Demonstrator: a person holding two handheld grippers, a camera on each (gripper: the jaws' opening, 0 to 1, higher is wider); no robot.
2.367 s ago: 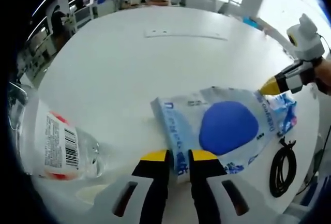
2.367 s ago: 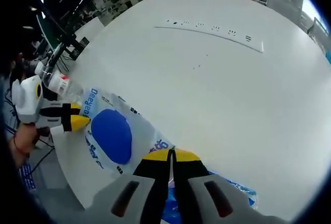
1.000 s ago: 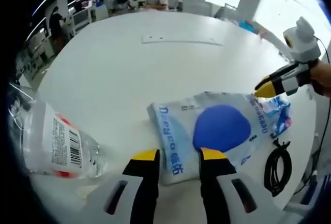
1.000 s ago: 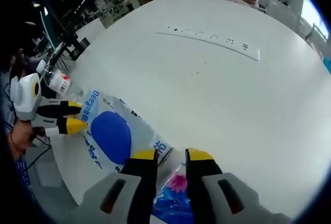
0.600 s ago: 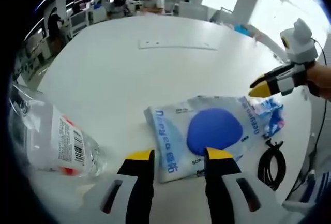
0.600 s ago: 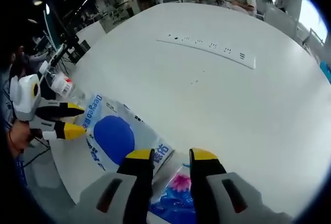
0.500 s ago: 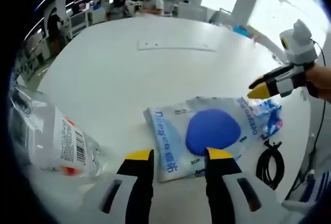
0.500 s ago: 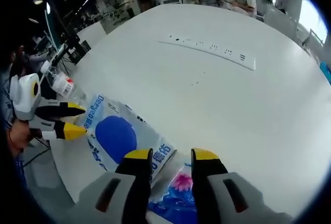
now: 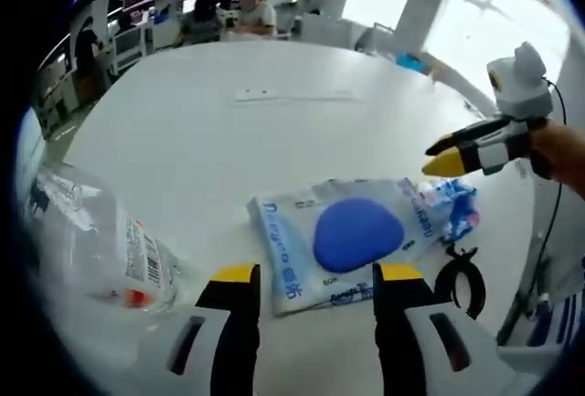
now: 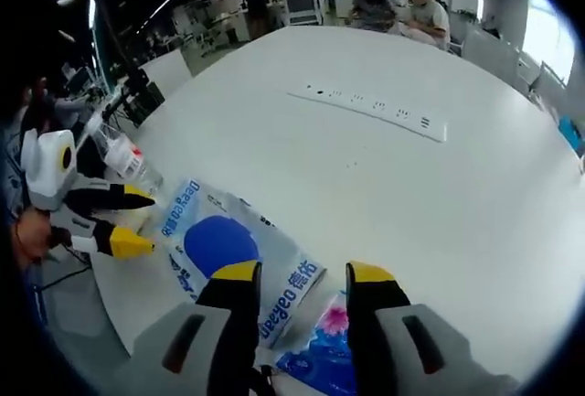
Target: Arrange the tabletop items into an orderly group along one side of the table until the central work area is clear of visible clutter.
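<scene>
Both our left tongs and right tongs hang apart over the white-and-blue plastic packet lying flat by the white worktop edge, so next, we judge, comes the clear plastic bottle beside it.

table centre bare; wipes pack, bottle crowd near edge.

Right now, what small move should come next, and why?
Probably bring the left gripper over to the plastic bottle lying on its side. Both grippers are open and empty, the white bag already sits by the table edge, and the bottle lies apart from it.
</scene>
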